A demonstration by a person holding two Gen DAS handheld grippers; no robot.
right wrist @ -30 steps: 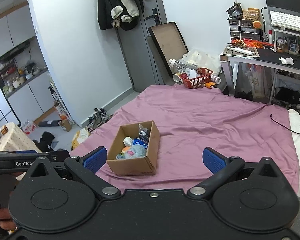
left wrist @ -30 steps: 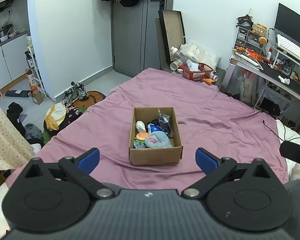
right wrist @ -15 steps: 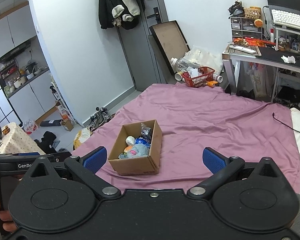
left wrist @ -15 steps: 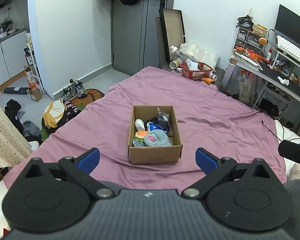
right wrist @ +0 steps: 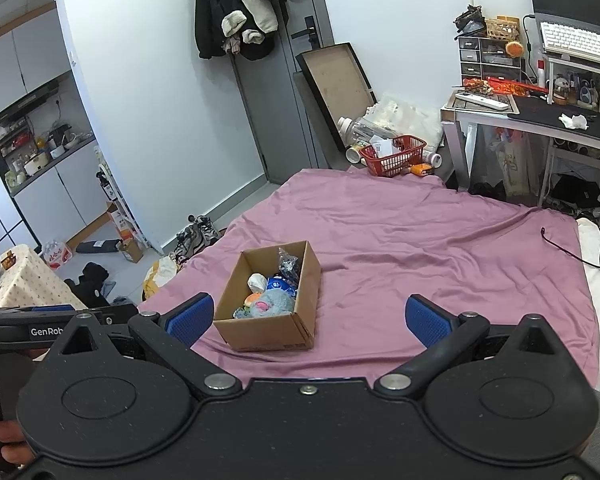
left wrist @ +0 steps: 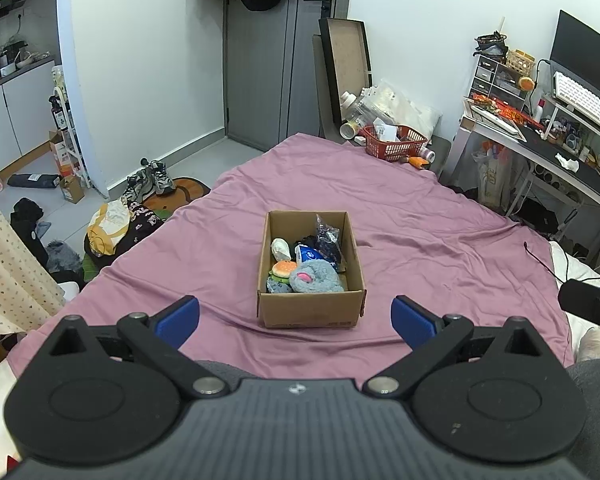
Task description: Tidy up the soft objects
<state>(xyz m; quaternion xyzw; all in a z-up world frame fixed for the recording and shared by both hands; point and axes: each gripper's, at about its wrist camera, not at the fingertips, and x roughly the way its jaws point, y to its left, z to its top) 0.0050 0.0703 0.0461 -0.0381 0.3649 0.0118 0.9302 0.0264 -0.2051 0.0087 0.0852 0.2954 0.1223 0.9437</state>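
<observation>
Both grippers, left (left wrist: 295,316) and right (right wrist: 307,318), fingers spread and empty, have backed slightly off the brown cardboard box (left wrist: 310,312) of plush toys at frame centre on the mauve bedsheet (left wrist: 420,248), suggesting sorting is finished.

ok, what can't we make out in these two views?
- Box bottom, both views: covered by the grey plush and the other items.
- Dark bag contents, both views: too small.
- Print on the box front, right wrist view: too small.
- Person's hand, right wrist view: cut off by the left edge.
</observation>
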